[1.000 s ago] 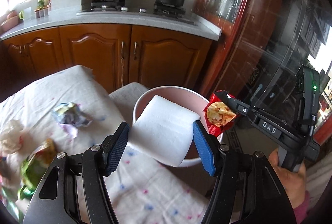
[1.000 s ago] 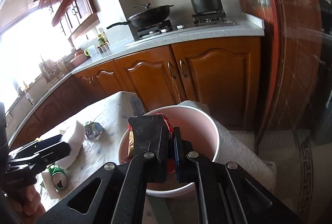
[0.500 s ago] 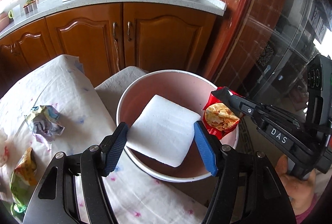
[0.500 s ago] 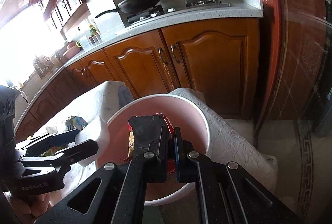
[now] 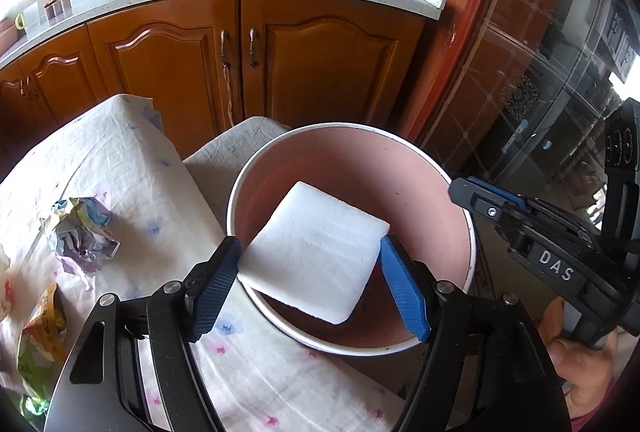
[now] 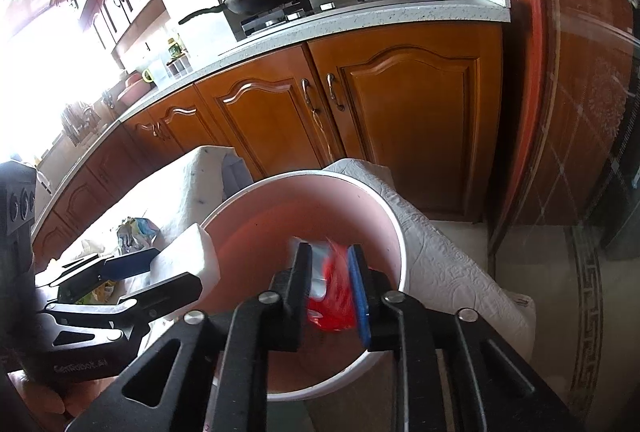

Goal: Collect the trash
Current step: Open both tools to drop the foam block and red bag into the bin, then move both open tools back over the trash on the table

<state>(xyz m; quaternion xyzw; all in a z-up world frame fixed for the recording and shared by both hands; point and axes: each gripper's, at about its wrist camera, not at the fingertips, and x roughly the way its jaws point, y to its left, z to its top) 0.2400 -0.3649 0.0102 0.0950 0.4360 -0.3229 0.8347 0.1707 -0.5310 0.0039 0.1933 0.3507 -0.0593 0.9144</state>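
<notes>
A white foam block [image 5: 316,252] sits tilted between the blue pads of my left gripper [image 5: 306,264], over the mouth of the pink bin [image 5: 352,126]. The left jaws are opening, and both pads still touch the block's edges. In the right wrist view the left gripper [image 6: 180,268] and the foam block [image 6: 188,252] hang at the bin's [image 6: 304,174] left rim. My right gripper [image 6: 329,252] is opening above the bin. A red snack wrapper [image 6: 332,284] shows as a blur in the gap between its jaws, loose from the pads. In the left wrist view the right gripper [image 5: 460,188] shows no wrapper at its tip.
A cloth-covered table [image 5: 120,160] left of the bin holds a crumpled wrapper [image 5: 82,228] and a green-yellow packet [image 5: 42,328]. Wooden cabinets [image 5: 320,72] and a counter with a wok and a pot stand behind. A hand [image 5: 576,364] holds the right gripper's handle.
Both grippers came down closer over the bin. The right jaws parted and the red wrapper left their tip. The left jaws widened a little with the foam block still between them.
</notes>
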